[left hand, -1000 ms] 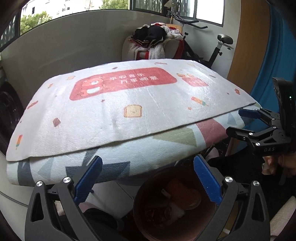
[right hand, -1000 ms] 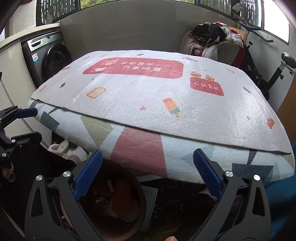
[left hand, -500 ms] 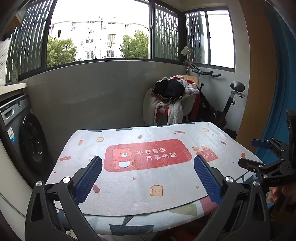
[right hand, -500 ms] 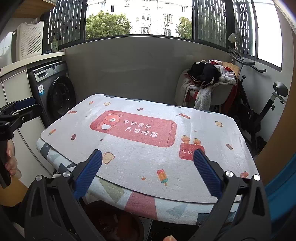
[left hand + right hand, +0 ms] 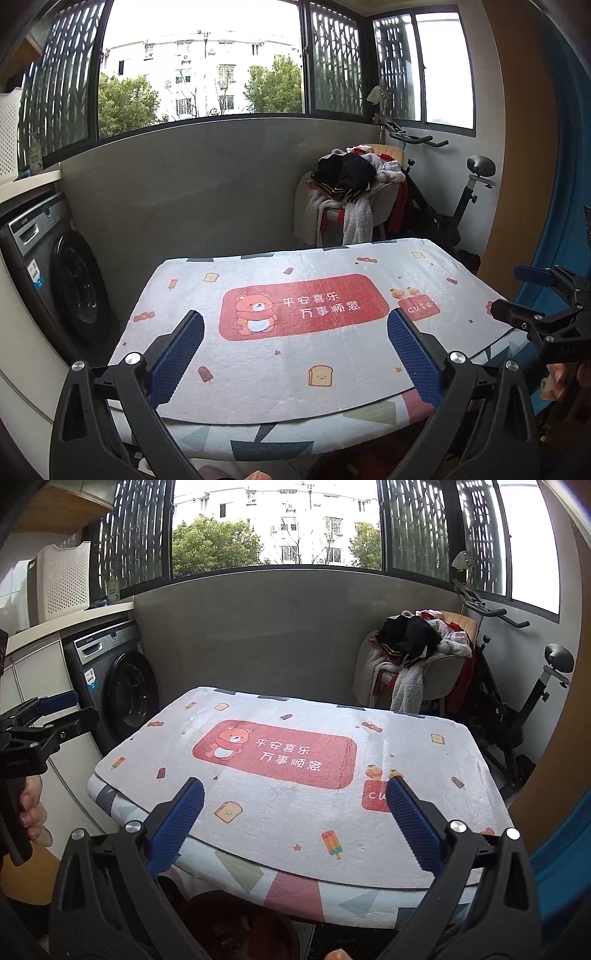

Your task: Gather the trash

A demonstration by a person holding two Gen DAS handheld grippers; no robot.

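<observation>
I hold my left gripper (image 5: 295,354) and right gripper (image 5: 295,830) spread wide and empty above the bear-print mat (image 5: 295,332); the brown trash bin (image 5: 240,930) sits below the table's near edge.

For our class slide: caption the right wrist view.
Open right gripper above the white bear-print mat; brown round bin below.

A table (image 5: 258,443) carries a white bear-print mat (image 5: 295,354) on top.
</observation>
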